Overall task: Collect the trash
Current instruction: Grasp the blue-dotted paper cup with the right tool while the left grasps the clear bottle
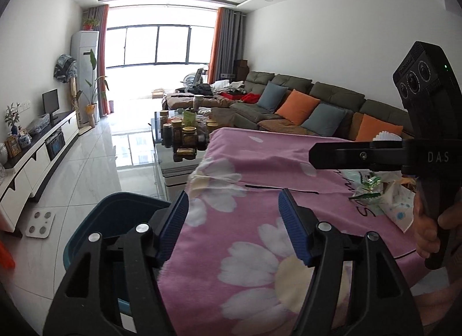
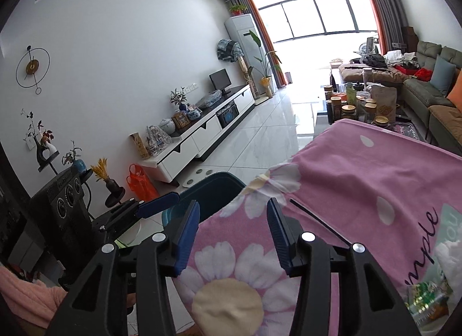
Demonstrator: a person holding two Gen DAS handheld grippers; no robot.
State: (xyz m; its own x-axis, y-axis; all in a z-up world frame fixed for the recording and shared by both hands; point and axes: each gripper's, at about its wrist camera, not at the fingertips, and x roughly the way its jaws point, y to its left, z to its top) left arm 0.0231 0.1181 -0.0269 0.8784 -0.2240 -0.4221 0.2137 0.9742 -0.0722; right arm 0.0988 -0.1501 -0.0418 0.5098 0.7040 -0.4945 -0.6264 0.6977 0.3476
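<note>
left wrist view: left gripper (image 1: 232, 206) is seen with blue pads spread apart, nothing between them, held over the edge of the pink daisy-print cloth (image 1: 260, 237). a dark teal bin (image 1: 115, 214) sits on the tiled floor just beside the cloth's left edge, partly hidden behind the left finger. trash pile (image 1: 381, 194) (green-and-white wrappers, crumpled paper) is lying on the cloth at the right, near the person's hand (image 1: 430, 232) gripping the other tool's handle. the right gripper's black body is seen side-on above the pile.

right wrist view: right gripper (image 2: 232, 211) is shown with pads parted, empty, over the same cloth. the bin is seen beyond the left pad, with the left gripper beside it at the left. the wrappers sit at the lower right on the cloth.
</note>
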